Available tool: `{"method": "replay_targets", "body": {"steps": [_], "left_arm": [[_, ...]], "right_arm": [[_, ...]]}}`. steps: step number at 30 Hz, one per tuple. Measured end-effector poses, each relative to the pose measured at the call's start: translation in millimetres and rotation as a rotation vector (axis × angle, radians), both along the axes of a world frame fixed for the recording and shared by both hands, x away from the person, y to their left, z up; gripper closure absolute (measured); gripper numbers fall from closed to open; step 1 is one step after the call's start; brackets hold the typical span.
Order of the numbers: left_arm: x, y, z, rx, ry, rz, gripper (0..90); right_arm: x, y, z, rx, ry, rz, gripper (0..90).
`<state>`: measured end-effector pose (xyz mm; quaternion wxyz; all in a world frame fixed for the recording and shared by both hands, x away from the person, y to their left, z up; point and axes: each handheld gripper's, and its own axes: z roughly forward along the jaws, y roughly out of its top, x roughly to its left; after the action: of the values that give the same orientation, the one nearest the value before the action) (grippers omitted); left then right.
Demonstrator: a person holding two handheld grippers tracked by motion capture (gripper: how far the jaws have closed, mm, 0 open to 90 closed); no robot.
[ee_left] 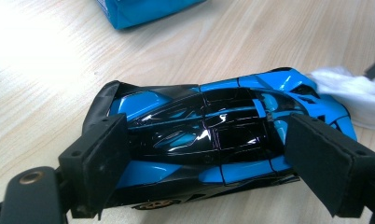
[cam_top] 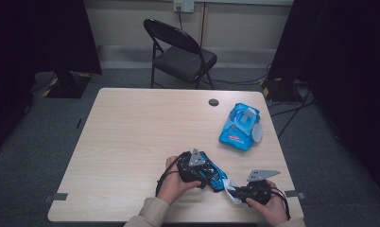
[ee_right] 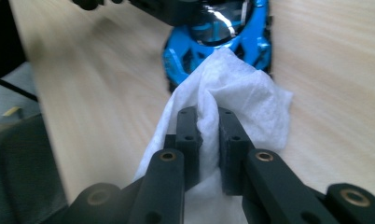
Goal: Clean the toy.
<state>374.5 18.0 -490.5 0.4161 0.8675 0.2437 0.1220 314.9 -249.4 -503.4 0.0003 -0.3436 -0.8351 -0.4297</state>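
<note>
Blue wipes pack point(cam_top: 240, 126) lies beyond car point(ee_left: 213, 140), apparently clear of wipe point(ee_right: 227, 93).

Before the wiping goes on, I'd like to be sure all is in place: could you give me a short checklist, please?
1. Left gripper clamps the blue toy car across its body: ok.
2. Right gripper shut on the white wipe: ok.
3. Wipe touches the car's end: ok.
4. Car rests on the table: ok.
5. Wipe packet lies apart from the work: ok.
6. Dirt left on the car: cannot tell.
</note>
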Motion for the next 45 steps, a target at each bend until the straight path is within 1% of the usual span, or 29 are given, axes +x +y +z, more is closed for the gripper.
{"method": "replay_targets", "body": {"steps": [1, 2, 4, 8, 10, 12, 14, 15, 18, 21, 25, 27, 30, 33, 34, 37, 40, 42, 45], "left_arm": [[-0.1, 0.0, -0.1, 0.0, 0.0, 0.0, 14.1], [-0.1, 0.2, -0.2, -0.001, -0.001, -0.002, 14.1], [0.0, 0.4, -0.5, -0.003, -0.004, -0.003, 14.0], [0.1, 0.2, -0.1, -0.001, -0.001, -0.003, 14.1], [-0.1, 0.3, -0.3, -0.002, -0.002, -0.002, 14.1], [0.0, 0.3, -0.2, -0.001, -0.002, -0.003, 14.1], [0.1, 0.2, -0.1, 0.0, 0.0, -0.004, 14.1], [0.1, 0.2, -0.1, 0.0, -0.001, -0.003, 14.1], [0.1, 0.3, -0.1, -0.001, 0.0, -0.004, 14.1], [0.2, 0.4, -0.2, -0.001, 0.0, -0.005, 14.1], [0.3, 1.0, -0.6, -0.004, -0.004, -0.007, 14.3], [0.3, 1.4, -0.8, -0.005, -0.006, -0.009, 14.3], [-0.1, 1.7, -1.0, -0.007, -0.005, -0.007, 14.3], [-0.4, 2.0, -1.2, -0.01, -0.007, -0.011, 14.3], [-0.5, 2.0, -1.6, -0.014, -0.01, -0.012, 14.3], [-1.5, 2.0, -2.4, -0.024, -0.012, -0.011, 14.3], [-1.7, 1.6, -1.7, -0.017, -0.008, -0.015, 14.2], [-1.9, 1.9, -1.8, -0.021, -0.005, -0.02, 14.3], [-1.7, 2.2, -1.6, -0.022, -0.004, -0.022, 14.4]], "right_arm": [[-0.9, -0.7, 0.6, 0.021, 0.015, 0.004, 81.7], [-1.8, -1.4, 1.8, 0.033, 0.016, 0.006, 81.7], [-4.1, -2.6, 6.2, 0.035, 0.015, 0.009, 81.7], [-5.8, -7.1, 18.6, 0.087, 0.0, 0.003, 81.8], [-3.4, -11.5, 24.8, 0.129, -0.008, -0.017, 81.8], [1.3, -16.4, 30.8, 0.152, -0.023, -0.047, 81.8], [7.4, -20.4, 36.2, 0.187, -0.032, -0.077, 81.8], [11.2, -21.6, 39.1, 0.194, -0.044, -0.093, 81.8], [24.3, -21.6, 48.6, 0.187, -0.082, -0.132, 81.8], [40.1, -17.7, 55.2, 0.164, -0.113, -0.168, 81.6], [61.2, -8.3, 57.5, 0.148, -0.133, -0.212, 81.3], [71.0, -1.9, 55.6, 0.124, -0.145, -0.23, 81.2], [84.0, 8.9, 50.0, 0.105, -0.147, -0.252, 80.6], [94.5, 21.4, 44.9, 0.077, -0.149, -0.261, 80.4], [97.7, 25.1, 43.5, 0.067, -0.152, -0.262, 80.4], [106.7, 35.7, 39.6, 0.057, -0.151, -0.261, 80.1], [115.0, 44.7, 34.1, 0.042, -0.144, -0.265, 79.2], [119.3, 49.8, 30.3, 0.029, -0.139, -0.268, 79.3], [123.4, 56.3, 22.6, 0.006, -0.13, -0.258, 79.6]]}}
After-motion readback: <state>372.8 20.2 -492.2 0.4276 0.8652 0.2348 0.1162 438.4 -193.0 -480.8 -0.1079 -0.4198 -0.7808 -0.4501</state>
